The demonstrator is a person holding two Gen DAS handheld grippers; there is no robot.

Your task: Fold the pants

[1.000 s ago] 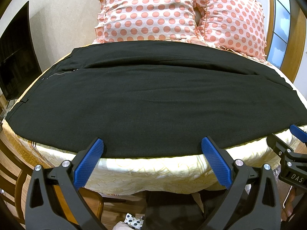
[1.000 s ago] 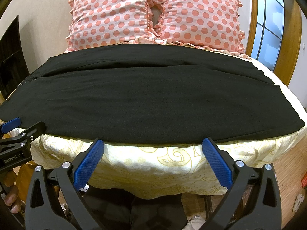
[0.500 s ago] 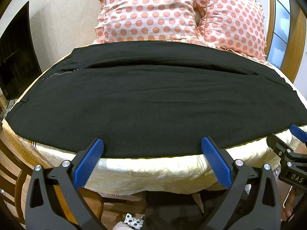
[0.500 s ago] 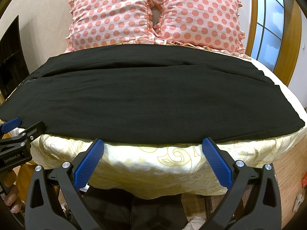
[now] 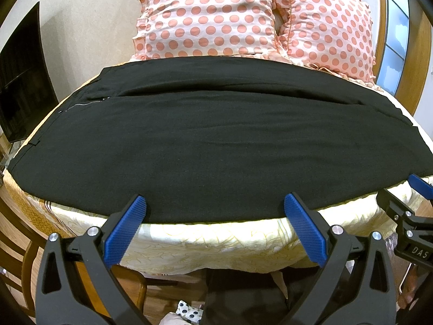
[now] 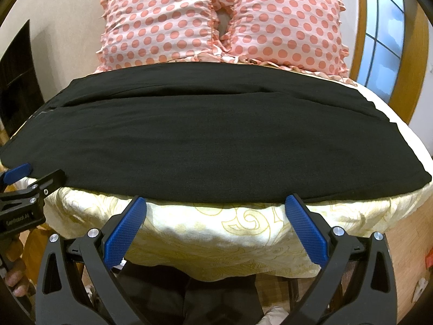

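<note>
The pants (image 5: 211, 146) lie spread across the middle of both frames, on the bed (image 5: 205, 241), their near edge just behind the bed's front edge. Two pillows (image 6: 222, 21) stand side by side behind them at the top. A screen (image 5: 19, 81) sits at the far left. The left gripper (image 5: 215, 216) fills the lower frame before the bed, its fingers wide apart; the right gripper (image 6: 216, 216) likewise, each showing at the other view's side edge.

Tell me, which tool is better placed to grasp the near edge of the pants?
Left, probably. The open left tool has its tips at the near edge of the pants; the open right tool points short of it, at the bedsheet.
</note>
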